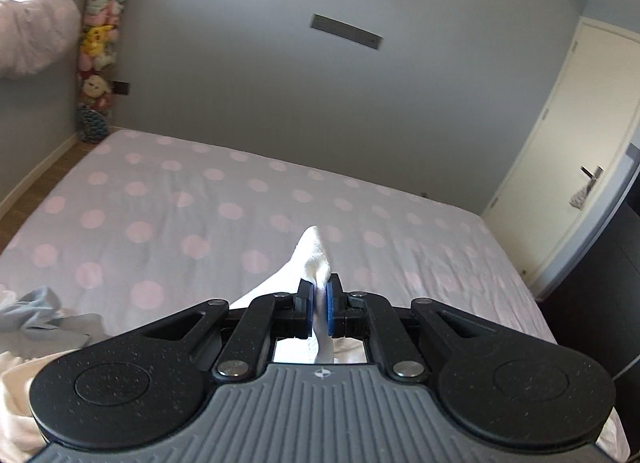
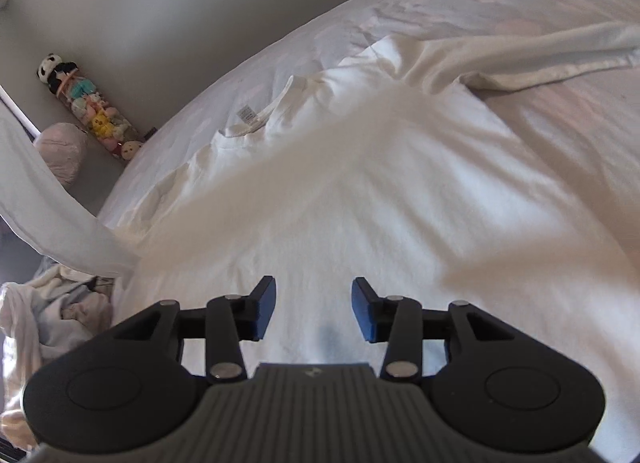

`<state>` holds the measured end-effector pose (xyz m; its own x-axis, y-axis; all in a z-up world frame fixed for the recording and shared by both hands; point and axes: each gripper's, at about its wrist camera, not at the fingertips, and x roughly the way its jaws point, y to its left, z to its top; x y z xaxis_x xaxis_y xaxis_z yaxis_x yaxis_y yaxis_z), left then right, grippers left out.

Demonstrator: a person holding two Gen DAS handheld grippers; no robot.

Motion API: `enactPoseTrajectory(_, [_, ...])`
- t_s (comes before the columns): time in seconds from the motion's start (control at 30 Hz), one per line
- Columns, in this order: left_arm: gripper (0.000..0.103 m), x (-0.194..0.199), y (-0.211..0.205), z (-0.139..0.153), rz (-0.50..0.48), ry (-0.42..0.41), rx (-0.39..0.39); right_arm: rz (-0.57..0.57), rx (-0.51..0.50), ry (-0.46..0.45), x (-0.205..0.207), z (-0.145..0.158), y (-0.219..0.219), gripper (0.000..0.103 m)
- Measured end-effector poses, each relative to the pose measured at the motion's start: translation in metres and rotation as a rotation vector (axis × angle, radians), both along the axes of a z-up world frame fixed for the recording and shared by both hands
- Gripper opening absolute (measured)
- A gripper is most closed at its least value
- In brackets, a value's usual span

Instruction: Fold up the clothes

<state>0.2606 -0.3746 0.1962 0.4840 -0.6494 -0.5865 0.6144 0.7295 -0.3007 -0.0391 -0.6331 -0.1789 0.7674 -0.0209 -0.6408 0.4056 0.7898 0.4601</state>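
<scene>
My left gripper (image 1: 319, 295) is shut on a fold of a white garment (image 1: 314, 255), held above the bed; the cloth sticks up past the blue pads and hangs down behind them. In the right wrist view a white T-shirt (image 2: 360, 183) lies spread on the bed, its neck label (image 2: 248, 115) at the far left and one sleeve (image 2: 540, 59) stretched to the far right. My right gripper (image 2: 314, 305) is open and empty, just above the shirt's near part. A strip of the white cloth (image 2: 48, 199) rises off the left edge.
The bed (image 1: 200, 203) has a grey sheet with pink dots. A pile of grey and white clothes (image 1: 44, 315) lies at its near left, also seen in the right wrist view (image 2: 60, 303). A tall column of plush toys (image 1: 100, 43) stands in the corner. A door (image 1: 572, 151) is at the right.
</scene>
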Motion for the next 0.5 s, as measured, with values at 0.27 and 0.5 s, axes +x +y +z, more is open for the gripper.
enactPoseTrajectory(0.27, [0.004, -0.043, -0.142, -0.067, -0.231, 0.090, 0.066, -0.050, -0.245, 0.072, 0.005, 0.005, 0.000, 0.046])
enactPoseTrajectory(0.5, [0.004, -0.055, -0.223, -0.155, -0.311, 0.199, 0.155, -0.094, -0.235, 0.105, 0.005, -0.004, -0.014, 0.046])
